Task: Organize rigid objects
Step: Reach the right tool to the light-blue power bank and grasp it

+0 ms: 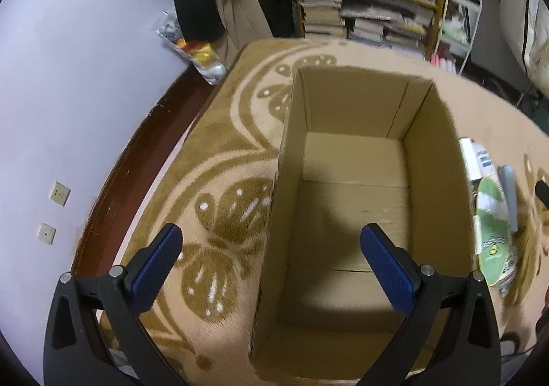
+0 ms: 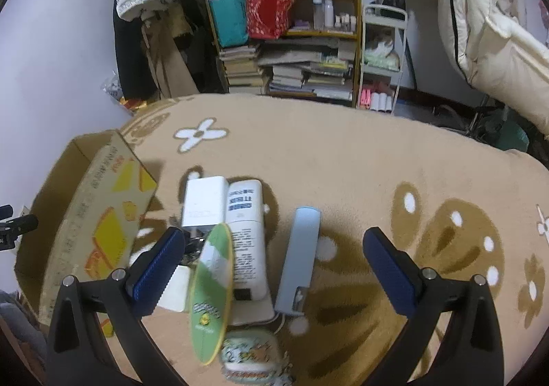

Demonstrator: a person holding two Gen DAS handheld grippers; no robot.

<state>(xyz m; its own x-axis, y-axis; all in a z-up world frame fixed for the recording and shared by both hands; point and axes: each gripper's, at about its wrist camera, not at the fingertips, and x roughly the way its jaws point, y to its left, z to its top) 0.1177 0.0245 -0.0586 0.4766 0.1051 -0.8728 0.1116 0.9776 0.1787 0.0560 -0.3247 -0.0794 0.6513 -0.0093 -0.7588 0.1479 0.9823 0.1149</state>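
Pre-grasp stage, judging by layout: nothing picked, nothing in the box. Right gripper (image 2: 274,269) spread wide, holding nothing, hovering over the pile on the tan flower-patterned carpet (image 2: 360,159). Nearest the gripper: small round patterned tin (image 2: 252,357), then green-and-yellow disc-shaped pack standing on edge (image 2: 212,293), just beside the left pad. Next out: slim pale-blue rectangular case (image 2: 298,259), lying flat between the pads, long axis running away from the camera, leaning slightly right at the far end, window end near. Touching or nearly so to its left: white printed bottle-like container (image 2: 245,238), same axis. Beyond: white rectangular box (image 2: 204,202). Likely first pick is the blue case; next move calls for dropping down and closing across its narrow width, so no wrist turn needed. Open brown cardboard box with yellow print (image 2: 103,214) sits left of the pile, just beside it. Left gripper (image 1: 271,267) also spread, unloaded, hanging over that box's near-left wall; interior (image 1: 353,214) bare.
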